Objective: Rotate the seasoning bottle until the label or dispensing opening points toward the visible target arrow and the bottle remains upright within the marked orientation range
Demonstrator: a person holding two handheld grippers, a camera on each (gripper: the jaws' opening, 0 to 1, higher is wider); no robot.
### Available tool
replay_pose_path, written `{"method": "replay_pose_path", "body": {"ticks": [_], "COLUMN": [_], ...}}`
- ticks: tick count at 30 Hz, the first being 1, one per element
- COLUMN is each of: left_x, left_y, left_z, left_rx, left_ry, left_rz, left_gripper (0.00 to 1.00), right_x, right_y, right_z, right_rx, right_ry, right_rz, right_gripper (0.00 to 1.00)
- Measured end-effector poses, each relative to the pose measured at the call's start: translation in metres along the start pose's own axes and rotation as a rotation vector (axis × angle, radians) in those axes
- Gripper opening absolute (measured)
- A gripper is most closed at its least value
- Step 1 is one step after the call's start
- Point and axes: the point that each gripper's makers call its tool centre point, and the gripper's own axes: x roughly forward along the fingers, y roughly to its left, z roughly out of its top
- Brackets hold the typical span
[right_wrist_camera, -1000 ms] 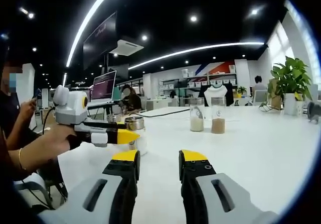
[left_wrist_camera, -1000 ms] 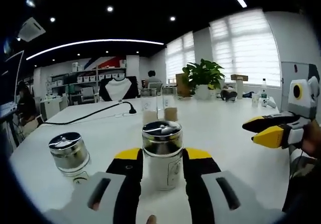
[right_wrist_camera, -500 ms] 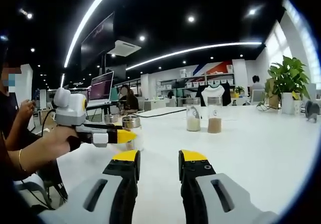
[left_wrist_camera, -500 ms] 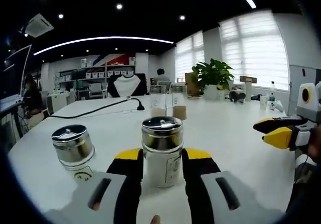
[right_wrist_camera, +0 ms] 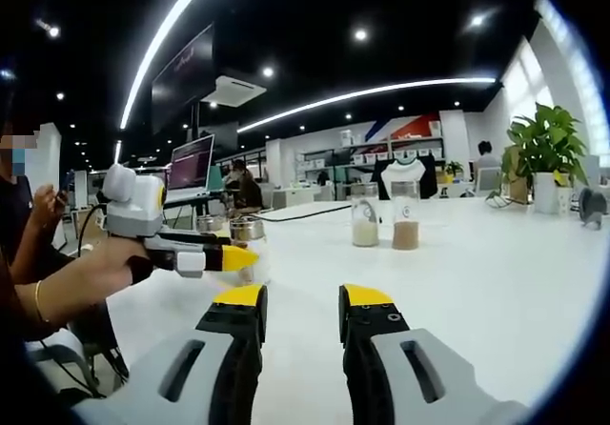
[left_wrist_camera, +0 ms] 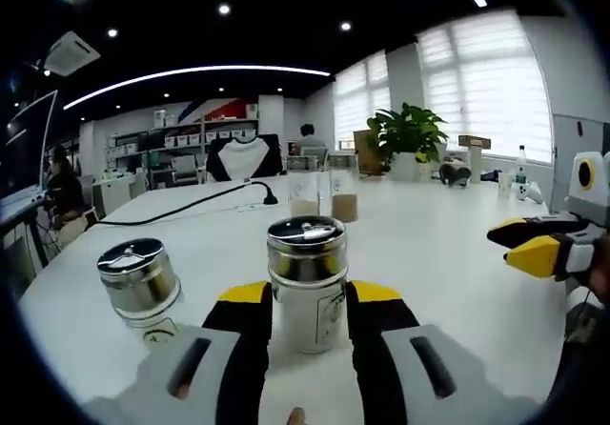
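While left gripper (left_wrist_camera: 307,303) jaws clamp upright clear seasoning bottle with silver metal lid (left_wrist_camera: 307,282), right gripper (right_wrist_camera: 298,313) jaws stand apart, holding nothing. Bottle stands on white table (left_wrist_camera: 429,244) near its near edge. Second silver-lidded glass jar (left_wrist_camera: 139,280) just beside, left. Two tall clear shakers (left_wrist_camera: 323,186) farther toward far edge.

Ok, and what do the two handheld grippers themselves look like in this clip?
Both match. The left gripper has two black jaws with yellow tips on broad light-grey bodies, each with a dark slot. The right gripper is built the same. Seen from the side in the right gripper view, the left one has a white housing above slim black jaws ending in a yellow tip. The person holding it wears a thin bracelet.
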Motion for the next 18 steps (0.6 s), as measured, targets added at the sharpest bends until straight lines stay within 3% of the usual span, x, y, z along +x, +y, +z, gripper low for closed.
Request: {"method": "replay_pose_path", "body": {"ticks": [11, 18], "left_x": [-0.002, -0.006], "left_y": [0.000, -0.006], "left_z": [0.001, 0.009], "left_rx": [0.010, 0.005], "left_ry": [0.004, -0.012], "left_rz": [0.002, -0.012], "left_gripper": [0.38, 0.41], "right_x": [-0.004, -0.004], "right_y": [-0.009, -0.005], "right_z": [0.010, 0.011], "right_rx": [0.001, -0.045], "right_ry": [-0.012, 0.022], "right_rz": [-0.008, 0.019], "right_gripper": [0.30, 0.36]}}
